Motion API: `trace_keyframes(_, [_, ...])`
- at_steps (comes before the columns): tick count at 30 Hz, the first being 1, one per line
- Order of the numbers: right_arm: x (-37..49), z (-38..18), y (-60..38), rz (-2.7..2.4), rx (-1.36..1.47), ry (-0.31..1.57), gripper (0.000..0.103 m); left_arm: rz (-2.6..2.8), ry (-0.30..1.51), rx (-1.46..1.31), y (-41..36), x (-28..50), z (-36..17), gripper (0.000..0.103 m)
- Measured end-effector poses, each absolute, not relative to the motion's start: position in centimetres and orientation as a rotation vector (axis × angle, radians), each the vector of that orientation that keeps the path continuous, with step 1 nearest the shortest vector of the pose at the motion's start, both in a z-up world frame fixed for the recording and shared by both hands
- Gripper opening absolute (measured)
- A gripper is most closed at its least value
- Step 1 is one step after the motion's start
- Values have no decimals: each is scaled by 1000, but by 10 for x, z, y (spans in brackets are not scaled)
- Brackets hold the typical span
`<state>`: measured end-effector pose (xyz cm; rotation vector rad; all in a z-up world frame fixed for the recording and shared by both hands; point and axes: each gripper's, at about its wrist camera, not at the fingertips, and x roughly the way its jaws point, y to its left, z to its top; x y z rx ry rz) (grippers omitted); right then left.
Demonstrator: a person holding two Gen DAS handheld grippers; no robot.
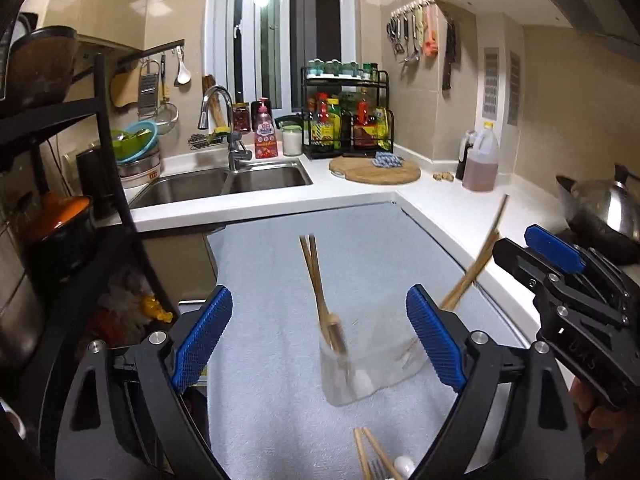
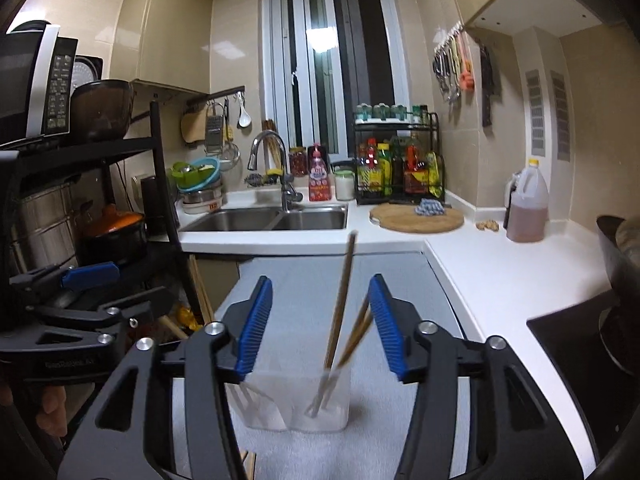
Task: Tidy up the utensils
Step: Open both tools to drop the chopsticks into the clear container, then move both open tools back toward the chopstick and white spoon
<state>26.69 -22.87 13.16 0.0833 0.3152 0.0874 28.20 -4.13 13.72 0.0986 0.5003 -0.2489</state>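
The left gripper (image 1: 319, 344) stands wide open, its blue pads well apart and pressing on nothing. Between them in the left view sits a clear tub (image 1: 370, 364) on a pale grey cloth (image 1: 280, 280), with a bundle of chopsticks (image 1: 320, 296) leaning in its left side, blurred at the foot. A second bundle (image 1: 474, 264) slants up to the right just beside the right pad, its lower end hidden behind that pad. Only this view shows the near edge of the cloth, where more chopsticks (image 1: 370, 456), a fork (image 1: 376, 470) and a white spoon (image 1: 402, 465) lie together. The right gripper's fingers (image 1: 554, 249) appear at the right edge here.

The right gripper (image 2: 320, 326) is partly open. In its own view the second bundle (image 2: 340, 312) stands between the pads with feet in the tub (image 2: 296, 404); one stick is near upright, the others tilt towards the right pad. Whether they touch that pad is unclear through the blur, but they are not clamped. The first bundle is not seen here. This view alone shows a microwave (image 2: 36, 88) on the rack at far left, and the left gripper's fingers (image 2: 90, 274) at the left. Both views show the sink (image 2: 264, 218) and a round board (image 2: 416, 218) beyond the cloth.
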Motion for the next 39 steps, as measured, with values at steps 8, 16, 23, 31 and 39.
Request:
trace_keyframes(8, [228, 102, -229, 78, 143, 412, 74, -216, 551, 120, -38, 249, 114, 88])
trace_keyframes(16, [170, 78, -230, 54, 186, 470, 78, -200, 580, 112, -35, 194, 92, 88])
trace_keyframes(23, [126, 51, -225, 49, 188, 526, 79, -181, 614, 105, -26, 151, 69, 88])
trace_keyframes(31, [86, 11, -218, 19, 145, 567, 79, -128, 641, 71, -1, 117, 33, 88])
trace_keyframes(39, [69, -32, -210, 15, 95, 624, 78, -114, 689, 94, 1, 97, -9, 88])
